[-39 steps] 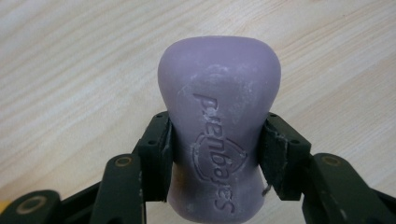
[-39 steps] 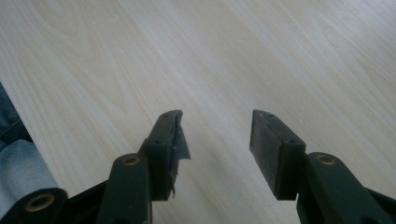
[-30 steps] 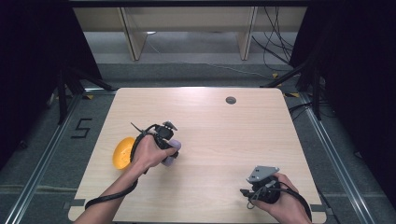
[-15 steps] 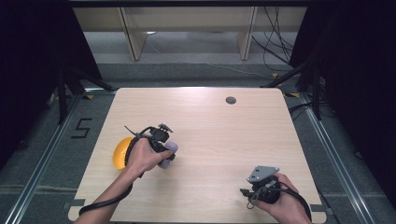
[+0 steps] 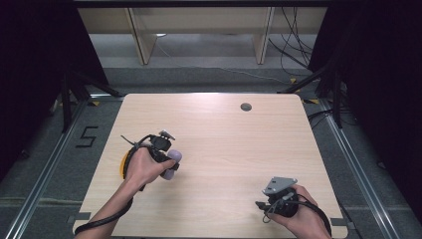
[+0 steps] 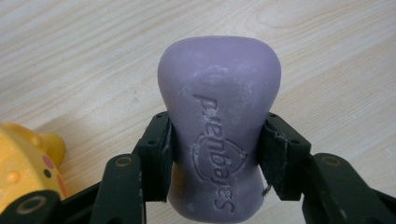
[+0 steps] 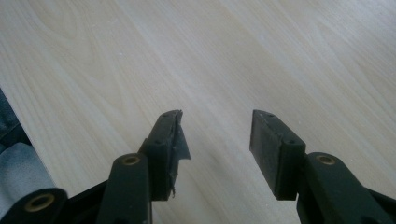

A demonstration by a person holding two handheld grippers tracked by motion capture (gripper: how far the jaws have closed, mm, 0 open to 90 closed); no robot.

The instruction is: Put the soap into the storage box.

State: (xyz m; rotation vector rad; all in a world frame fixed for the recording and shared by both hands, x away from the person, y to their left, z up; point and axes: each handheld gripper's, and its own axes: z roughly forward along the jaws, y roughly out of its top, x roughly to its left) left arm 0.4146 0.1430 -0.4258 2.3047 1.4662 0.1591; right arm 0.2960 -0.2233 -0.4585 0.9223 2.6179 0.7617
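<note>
**Purple soap bar held across its waist, yellow toy close on the left**

We have the purple soap bar (image 6: 218,135) clamped in our left gripper (image 6: 215,154). The pads press on its narrow waist from both sides, and its long axis runs straight out along the jaws, with the wider rounded end pointing away from us. The embossed lettering faces the camera on that gripper. In the high view the same bar (image 5: 171,164) sits at the left hand (image 5: 143,168), over the left part of the table (image 5: 239,144), and it looks to be carried just above the wood rather than resting on it, though we cannot be sure of the gap.

The yellow toy (image 6: 28,165) lies just beside the left jaw, close to the bar but apart from it; in the high view it peeks out behind our left hand (image 5: 122,164).

Our right gripper (image 7: 215,140) has its jaws spread with nothing between them, only bare wood beneath. It rests near the front right edge (image 5: 278,196), well apart from the bar.

We judge that the left hand alone decides where the bar goes next, and that setting it down means lowering it lengthwise, clear of the toy.
</note>
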